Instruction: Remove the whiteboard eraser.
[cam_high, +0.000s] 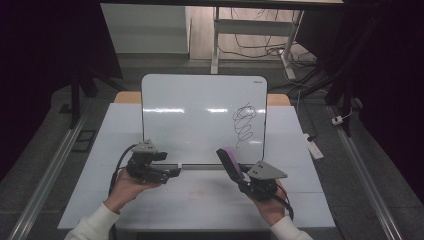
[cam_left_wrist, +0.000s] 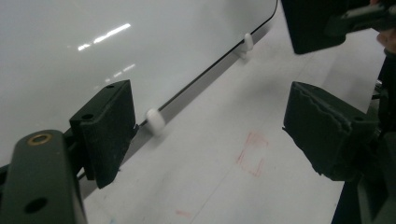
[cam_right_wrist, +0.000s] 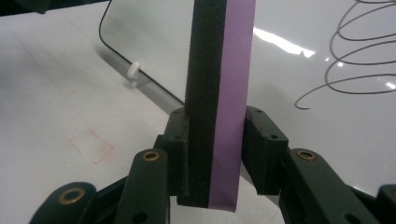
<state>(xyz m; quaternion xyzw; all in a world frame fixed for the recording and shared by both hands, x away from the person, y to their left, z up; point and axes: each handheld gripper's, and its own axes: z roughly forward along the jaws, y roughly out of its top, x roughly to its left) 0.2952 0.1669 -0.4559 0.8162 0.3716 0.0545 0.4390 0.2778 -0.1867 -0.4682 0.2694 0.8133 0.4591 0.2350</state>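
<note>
A whiteboard (cam_high: 200, 115) leans up at the back of the white table, with a dark scribble (cam_high: 245, 125) on its right half. My right gripper (cam_high: 240, 176) is shut on a board eraser (cam_high: 230, 162), purple on one side and black foam on the other, tilted up toward the board's lower edge. In the right gripper view the eraser (cam_right_wrist: 219, 70) stands upright between the pads, with the scribble (cam_right_wrist: 359, 51) to its right. My left gripper (cam_high: 172, 171) is open near the board's lower left edge. Its jaws stand wide with nothing between them (cam_left_wrist: 210, 135).
White feet (cam_left_wrist: 155, 120) (cam_right_wrist: 134, 70) prop the board's lower edge. A faint red square (cam_left_wrist: 252, 154) is drawn on the table (cam_high: 150, 200) in front of the board. On the floor at the right lies a power strip (cam_high: 315, 146); desk legs and cables lie behind.
</note>
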